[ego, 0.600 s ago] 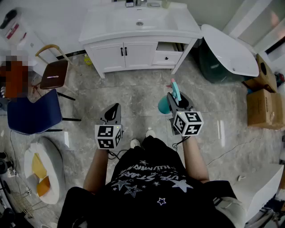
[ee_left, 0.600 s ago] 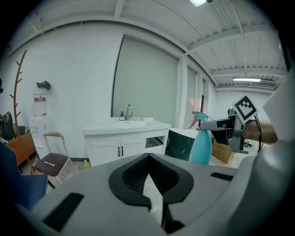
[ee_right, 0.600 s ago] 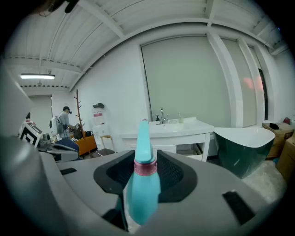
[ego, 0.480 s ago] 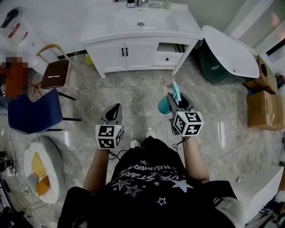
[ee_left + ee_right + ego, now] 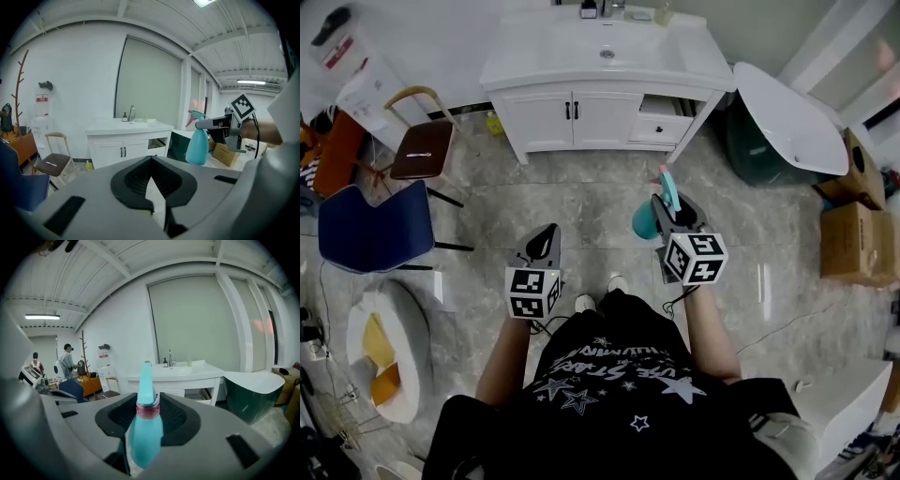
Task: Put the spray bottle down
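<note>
My right gripper (image 5: 672, 208) is shut on the neck of a teal spray bottle (image 5: 648, 222) with a pink trigger. I hold the bottle in the air above the tiled floor, in front of the person's right side. In the right gripper view the bottle (image 5: 146, 426) stands upright between the black pads, its pink collar at jaw height. In the left gripper view the same bottle (image 5: 197, 147) hangs at the right. My left gripper (image 5: 547, 232) hovers lower left of it, jaws shut with nothing in them (image 5: 151, 188).
A white vanity with a sink (image 5: 600, 58) stands ahead, one drawer ajar. A brown chair (image 5: 418, 153) and a blue chair (image 5: 371, 231) stand at the left. A white and dark green tub (image 5: 787, 111) and cardboard boxes (image 5: 854, 227) are at the right. People stand far off (image 5: 69, 360).
The head view has shifted a little, so the vanity sits slightly lower and to the right. Both grippers and the bottle keep their places.
</note>
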The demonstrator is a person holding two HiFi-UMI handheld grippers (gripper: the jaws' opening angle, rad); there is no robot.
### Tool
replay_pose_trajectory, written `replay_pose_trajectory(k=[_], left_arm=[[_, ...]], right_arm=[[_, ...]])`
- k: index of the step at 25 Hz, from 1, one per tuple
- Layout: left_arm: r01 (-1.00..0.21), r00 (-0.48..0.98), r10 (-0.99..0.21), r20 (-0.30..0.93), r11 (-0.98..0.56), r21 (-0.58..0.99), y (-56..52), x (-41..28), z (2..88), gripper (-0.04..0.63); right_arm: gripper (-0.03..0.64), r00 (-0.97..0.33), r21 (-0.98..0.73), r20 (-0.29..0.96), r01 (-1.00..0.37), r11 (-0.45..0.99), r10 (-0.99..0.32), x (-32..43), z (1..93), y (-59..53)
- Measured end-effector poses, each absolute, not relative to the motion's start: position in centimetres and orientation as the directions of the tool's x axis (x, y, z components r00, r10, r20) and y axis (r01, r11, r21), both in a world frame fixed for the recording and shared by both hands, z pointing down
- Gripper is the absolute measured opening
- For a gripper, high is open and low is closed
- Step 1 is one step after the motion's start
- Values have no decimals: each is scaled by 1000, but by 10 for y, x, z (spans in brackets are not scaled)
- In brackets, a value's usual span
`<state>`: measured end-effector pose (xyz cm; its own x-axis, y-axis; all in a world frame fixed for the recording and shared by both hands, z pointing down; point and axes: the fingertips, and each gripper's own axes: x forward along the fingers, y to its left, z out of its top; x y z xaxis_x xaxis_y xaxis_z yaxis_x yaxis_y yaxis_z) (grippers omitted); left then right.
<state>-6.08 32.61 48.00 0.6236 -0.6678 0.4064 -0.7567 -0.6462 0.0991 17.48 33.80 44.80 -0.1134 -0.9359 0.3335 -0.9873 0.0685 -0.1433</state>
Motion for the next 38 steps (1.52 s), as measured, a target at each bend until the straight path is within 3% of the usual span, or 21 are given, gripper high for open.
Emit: replay_pose_trajectory(k=[7, 19, 38], left_arm=[[-784, 597, -697, 397, -613, 104, 324, -98, 486, 15], [-799, 578, -711, 400, -592, 101, 275, -106, 488, 15], [-902, 410, -813, 414, -428, 53, 3, -74, 472, 15]], right_arm=[[160, -113, -242, 317, -970, 35, -942, 157, 457, 334], [160, -130, -135, 336, -987, 89, -933, 152, 463, 272], [160, -263, -236, 318, -953, 192, -911, 217, 469, -35]])
